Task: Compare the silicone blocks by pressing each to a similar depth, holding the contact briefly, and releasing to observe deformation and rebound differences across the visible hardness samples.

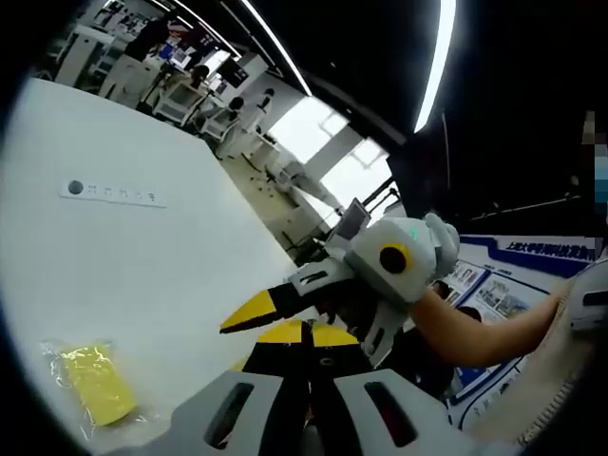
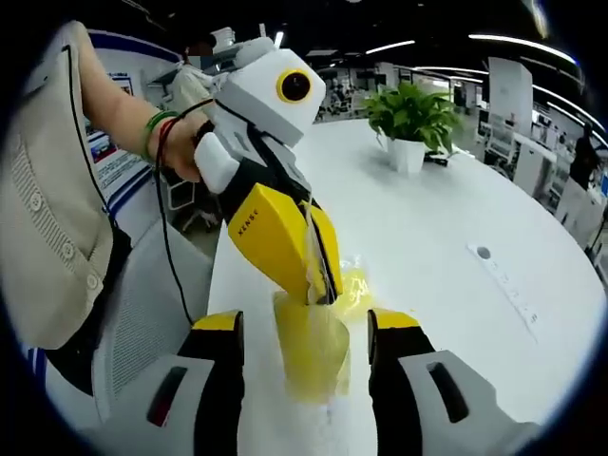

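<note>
The right tongs [image 2: 304, 332] stand wide apart, one jaw on each side of a yellow silicone block in a clear bag [image 2: 312, 350]. The bag appears to sit between the jaws without either pad pressing it, though contact at the pads cannot be confirmed. The left tongs [image 2: 321, 275] come down onto the top of that same bag from above and appear closed on its upper edge; in the left gripper view the left tongs [image 1: 306, 344] show jaws drawn narrow, tips close together, with the right tongs [image 1: 255, 312] just beyond them. What lies between the left tips is hidden there.

A second bagged yellow block [image 1: 95, 382] lies flat on the white desk [image 1: 142, 266], near the held block and apart from both tongs. A further yellow bagged piece [image 2: 353, 290] lies on the desk just behind the held block. A potted plant [image 2: 410, 123] stands far beyond the held block, and a strip with a round socket [image 2: 508, 280] lies beyond it to one side.

Task status, as a judgement: the sample is in a bag and being held or opened, so the work looks to be at the preparation stage. No block is seen bare and pressed against the desk. Pressing, holding and releasing each sample, then comparing rebound, remain to be done.
</note>
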Demonstrator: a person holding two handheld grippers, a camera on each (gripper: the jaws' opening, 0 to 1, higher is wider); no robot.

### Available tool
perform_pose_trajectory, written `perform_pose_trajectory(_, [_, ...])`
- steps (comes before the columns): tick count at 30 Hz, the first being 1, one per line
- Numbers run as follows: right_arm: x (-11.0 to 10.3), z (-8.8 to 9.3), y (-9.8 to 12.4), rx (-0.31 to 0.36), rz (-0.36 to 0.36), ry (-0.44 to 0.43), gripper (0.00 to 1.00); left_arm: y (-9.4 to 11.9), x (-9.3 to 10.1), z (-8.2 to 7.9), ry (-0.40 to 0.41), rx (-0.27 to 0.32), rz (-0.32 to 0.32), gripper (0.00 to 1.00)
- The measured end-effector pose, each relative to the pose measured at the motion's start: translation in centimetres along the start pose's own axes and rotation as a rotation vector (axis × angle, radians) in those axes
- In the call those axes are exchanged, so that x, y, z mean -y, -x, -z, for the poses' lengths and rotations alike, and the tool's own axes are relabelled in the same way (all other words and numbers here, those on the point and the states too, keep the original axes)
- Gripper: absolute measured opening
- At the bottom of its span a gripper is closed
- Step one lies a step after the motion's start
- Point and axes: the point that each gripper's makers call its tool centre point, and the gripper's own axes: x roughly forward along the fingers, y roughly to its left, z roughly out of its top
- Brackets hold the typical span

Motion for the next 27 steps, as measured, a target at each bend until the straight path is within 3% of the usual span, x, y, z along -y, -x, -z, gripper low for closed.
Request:
perform_pose_trajectory(13, [-0.1, 3.7, 7.0, 0.121, 0.217, -0.139, 0.58, -2.4, -1.0, 1.5, 0.039, -0.021, 0.009, 0.00])
perform_pose_trajectory(27, [-0.9, 6.4, 10.3, 0.192, 0.353, -0.251, 0.61, -5.1, -1.8, 3.4, 0.102, -0.034, 0.024, 0.00])
